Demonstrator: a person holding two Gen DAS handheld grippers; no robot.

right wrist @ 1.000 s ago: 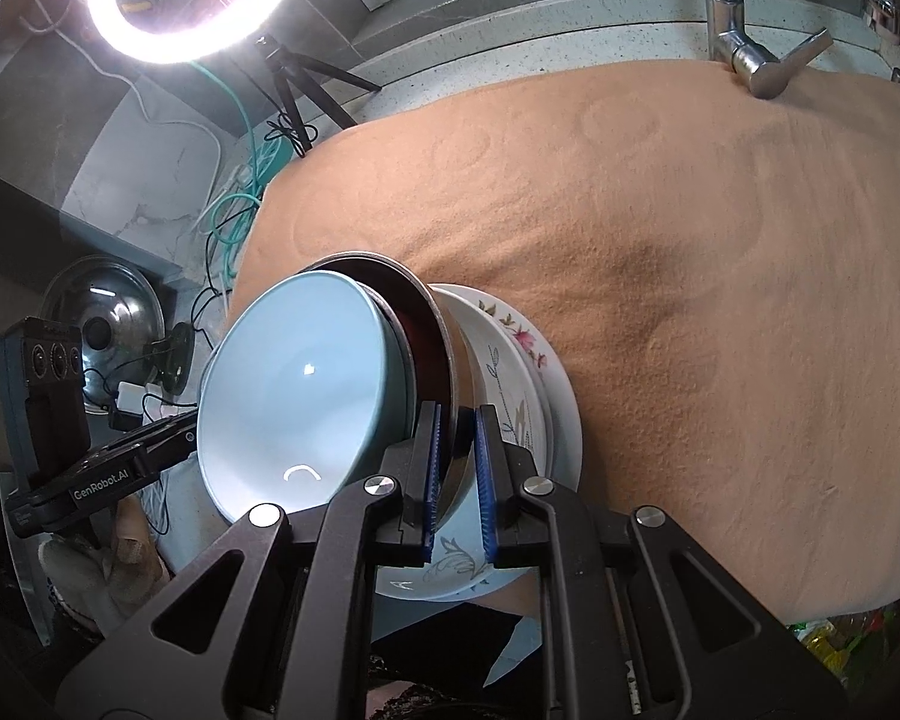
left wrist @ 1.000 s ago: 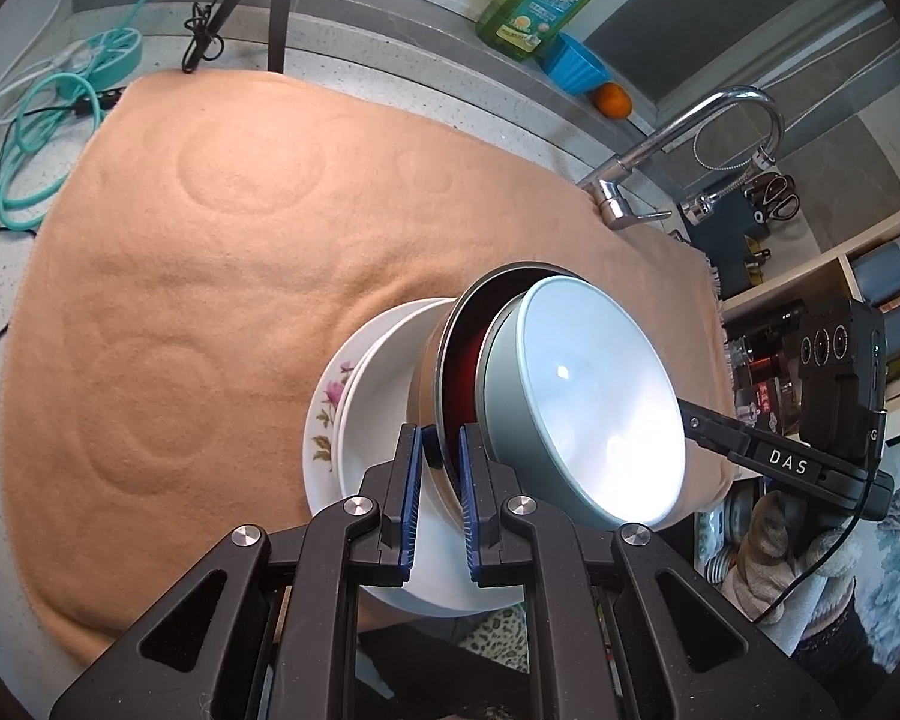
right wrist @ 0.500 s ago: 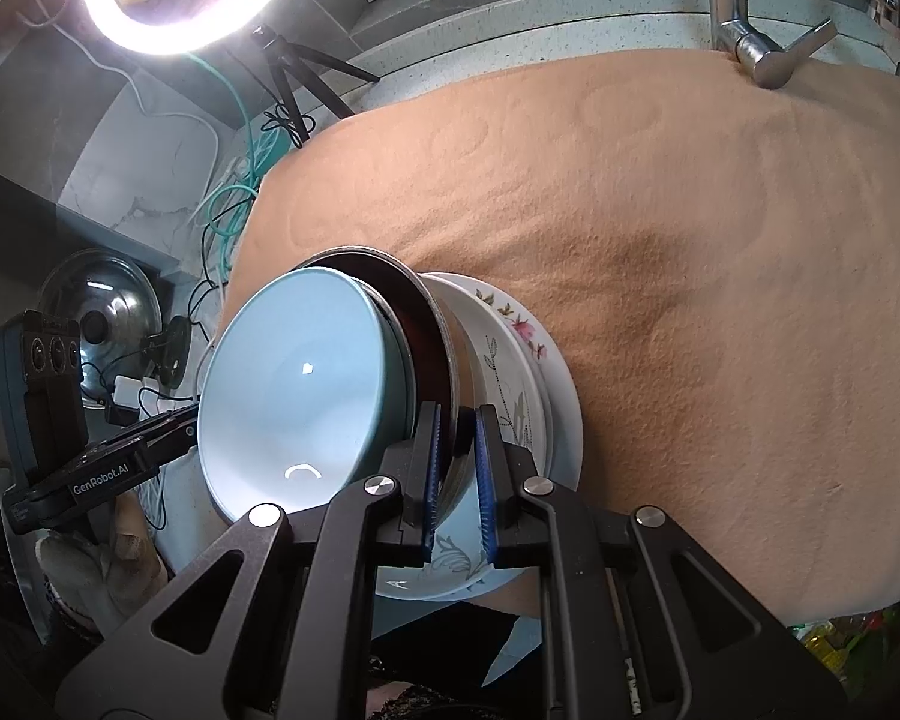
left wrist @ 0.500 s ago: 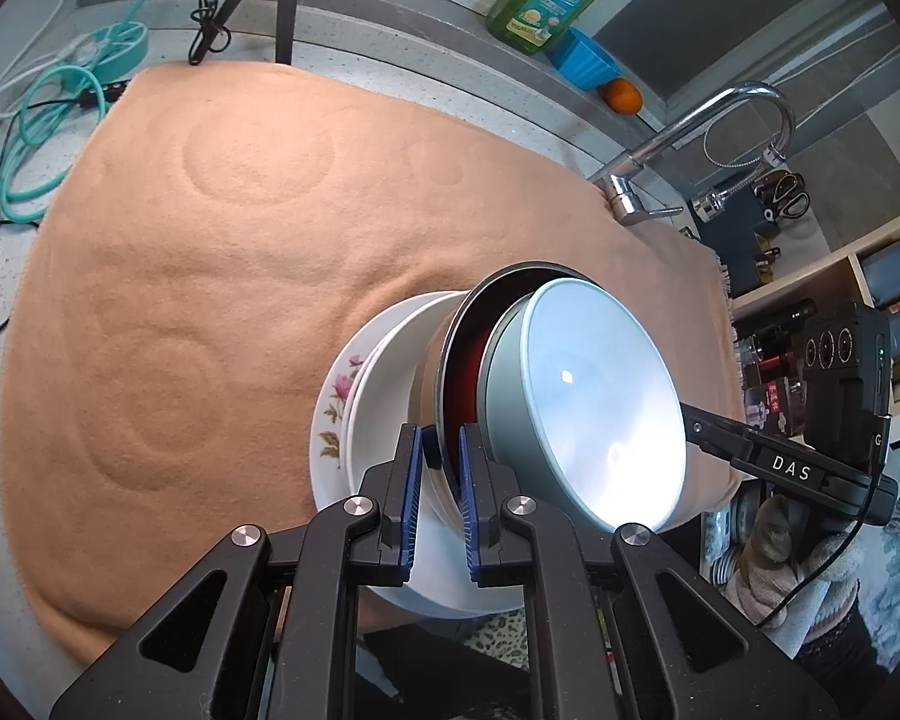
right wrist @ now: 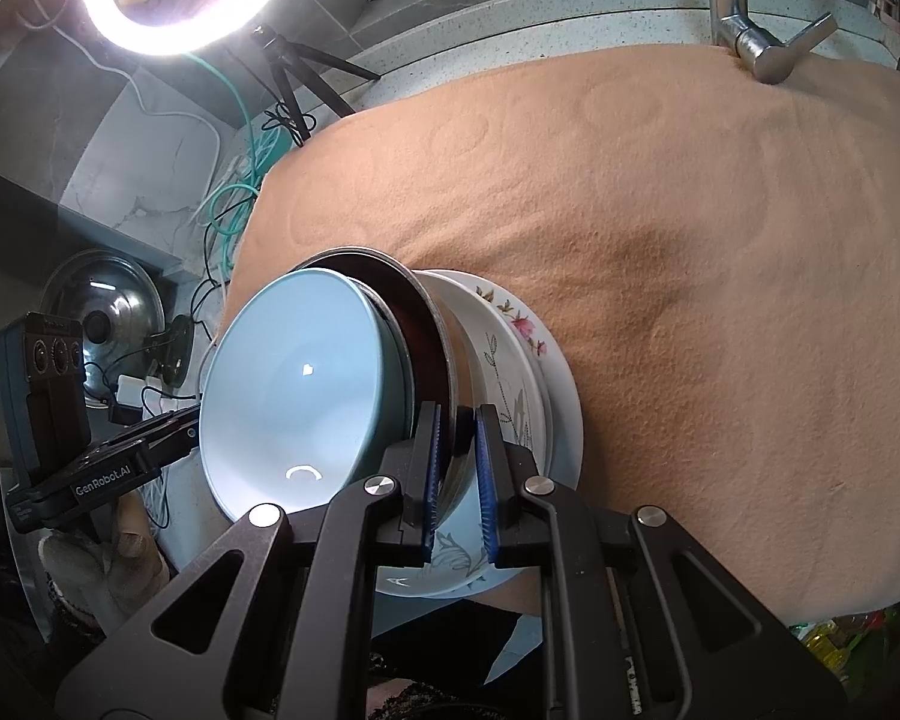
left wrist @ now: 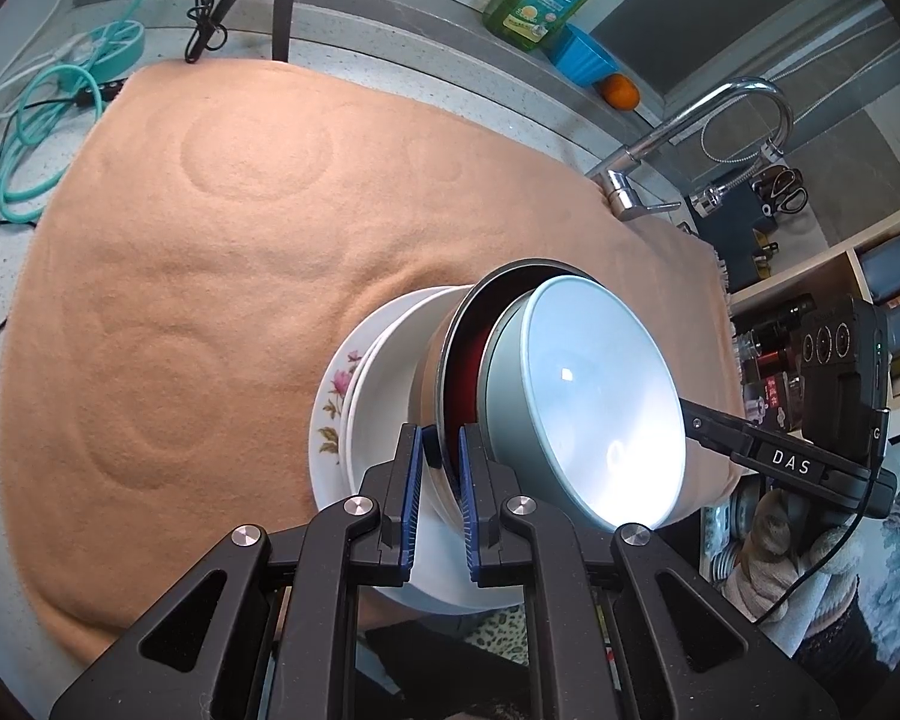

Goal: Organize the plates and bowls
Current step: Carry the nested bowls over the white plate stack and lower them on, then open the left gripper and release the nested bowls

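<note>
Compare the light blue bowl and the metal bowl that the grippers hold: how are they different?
The light blue bowl is pale and glossy; the metal bowl is steel outside and dark red inside. The blue bowl is smaller and sits nested inside the metal bowl. Both grippers pinch the metal bowl's rim, not the blue bowl. Both bowls are tilted the same way.

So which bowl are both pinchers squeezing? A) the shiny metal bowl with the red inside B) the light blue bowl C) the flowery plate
A: the left gripper and the right gripper each pinch the rim of the metal bowl; the blue bowl just sits nested in it.
</note>
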